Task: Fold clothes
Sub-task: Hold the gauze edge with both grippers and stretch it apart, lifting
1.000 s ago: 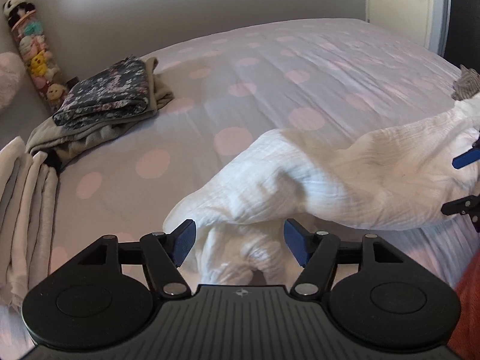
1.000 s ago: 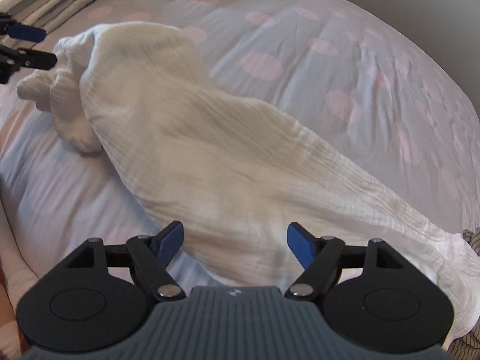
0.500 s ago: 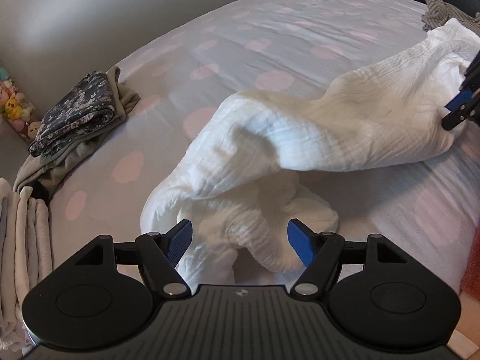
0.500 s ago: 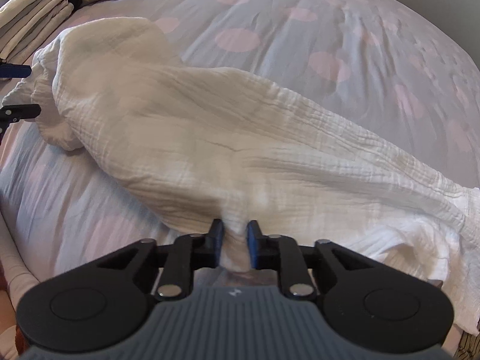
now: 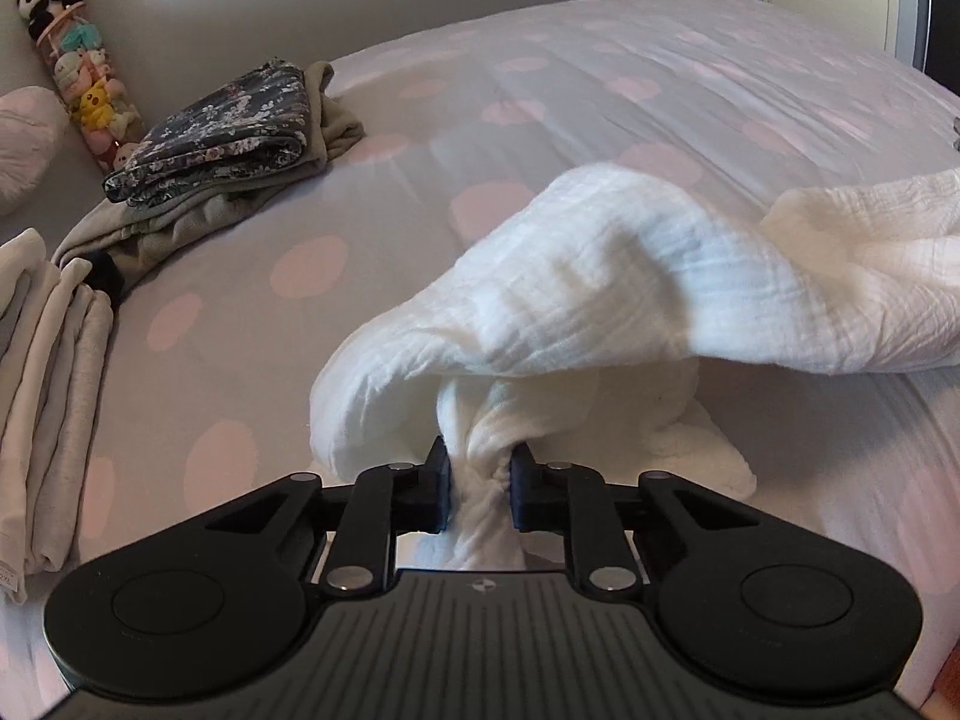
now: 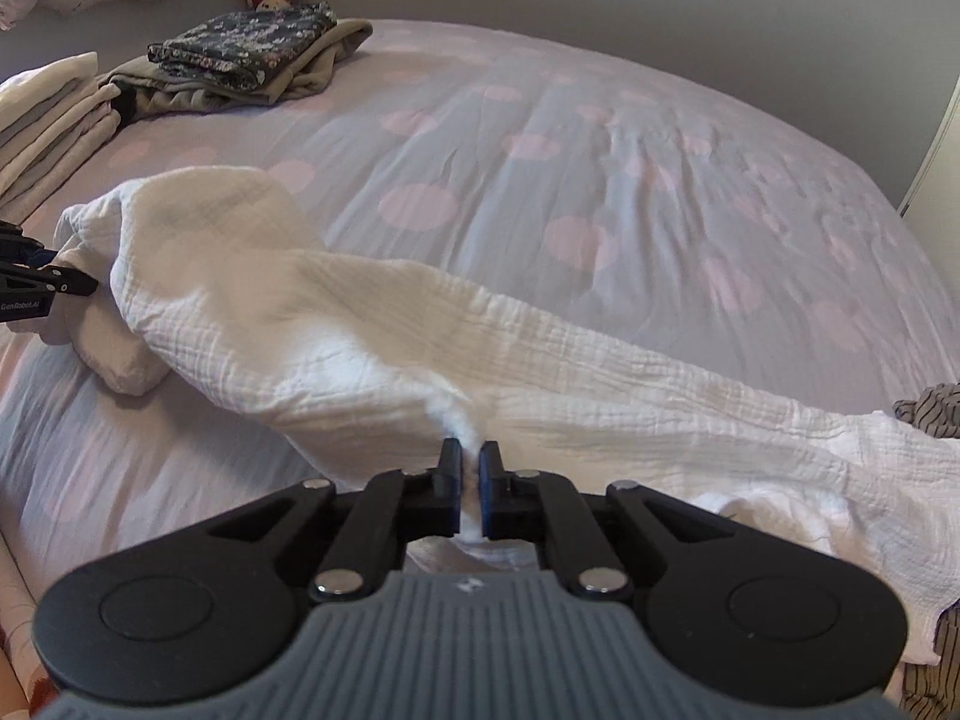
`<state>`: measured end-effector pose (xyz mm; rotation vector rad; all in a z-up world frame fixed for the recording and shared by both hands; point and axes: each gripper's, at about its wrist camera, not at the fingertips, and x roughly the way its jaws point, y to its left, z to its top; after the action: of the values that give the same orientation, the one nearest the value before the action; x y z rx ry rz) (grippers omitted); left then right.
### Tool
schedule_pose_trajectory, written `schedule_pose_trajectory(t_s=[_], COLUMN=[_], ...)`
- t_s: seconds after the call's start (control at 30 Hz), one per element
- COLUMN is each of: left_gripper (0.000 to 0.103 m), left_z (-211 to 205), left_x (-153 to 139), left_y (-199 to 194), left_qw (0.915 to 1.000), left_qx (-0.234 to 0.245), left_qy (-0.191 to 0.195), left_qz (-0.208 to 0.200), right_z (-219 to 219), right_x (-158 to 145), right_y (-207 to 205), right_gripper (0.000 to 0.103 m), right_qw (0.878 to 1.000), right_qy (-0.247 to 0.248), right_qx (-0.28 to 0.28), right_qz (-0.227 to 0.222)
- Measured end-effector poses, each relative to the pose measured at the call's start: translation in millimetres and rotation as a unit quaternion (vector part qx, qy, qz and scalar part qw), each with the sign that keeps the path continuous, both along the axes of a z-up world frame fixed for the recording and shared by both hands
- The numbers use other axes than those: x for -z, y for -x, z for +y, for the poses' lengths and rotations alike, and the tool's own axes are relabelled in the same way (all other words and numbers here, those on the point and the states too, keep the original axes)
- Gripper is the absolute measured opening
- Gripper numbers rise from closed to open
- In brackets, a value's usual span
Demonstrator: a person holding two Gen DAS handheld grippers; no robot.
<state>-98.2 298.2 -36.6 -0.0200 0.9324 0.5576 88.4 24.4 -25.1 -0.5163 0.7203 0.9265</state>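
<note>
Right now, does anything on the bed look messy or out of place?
Only the white garment, bunched and twisted between the left gripper and right gripper. The folded stacks look tidy.

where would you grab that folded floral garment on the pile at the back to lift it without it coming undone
Grip the folded floral garment at its thick layered edge facing the right wrist camera, coming in low from the near side so both fingers span all the layers. It lies flat on the olive clothes, so a pinch from above would likely catch only the top layer. Both grippers are busy with the white muslin cloth.
</note>
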Motion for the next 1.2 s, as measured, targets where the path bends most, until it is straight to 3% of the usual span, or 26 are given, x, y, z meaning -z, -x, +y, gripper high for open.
schedule_pose_trajectory(t_s=[0.37,0.53,0.8,0.93,1.13,1.2], left_gripper=[0.014,0.014,0.013,0.016,0.033,0.054], left_z=[22.6,38.5,66.6,64.5,55.9,56.7], left_x=[-73.6,-101.0,-71.6,-49.1,-30.6,-29.1], left_y=[40.6,55.7,43.2,27.9,17.1,19.9], left_qw=[0.9931,0.9889,0.9914,0.9914,0.9916,0.9899], left_qx=[-0.074,-0.103,-0.107,-0.101,-0.059,-0.063], left_qy=[-0.004,-0.039,-0.02,-0.033,-0.077,-0.081], left_qz=[-0.09,-0.099,-0.072,-0.077,-0.086,-0.098], right_z=[5.5,13.0,60.2,76.2,93.7,98.5], right_x=[-73.3,-102.8,-64.1,-39.4,-1.5,11.5], right_y=[18.8,23.6,-28.9,-45.8,-67.8,-75.9], right_gripper=[0.006,0.003,0.003,0.003,0.003,0.003], right_qw=[0.996,0.992,0.997,0.998,0.998,0.998], right_qy=[-0.075,-0.101,-0.059,-0.043,-0.026,-0.02], right_qx=[-0.025,-0.035,0.009,0.027,0.052,0.064], right_qz=[-0.042,-0.062,-0.045,-0.04,-0.028,-0.023])
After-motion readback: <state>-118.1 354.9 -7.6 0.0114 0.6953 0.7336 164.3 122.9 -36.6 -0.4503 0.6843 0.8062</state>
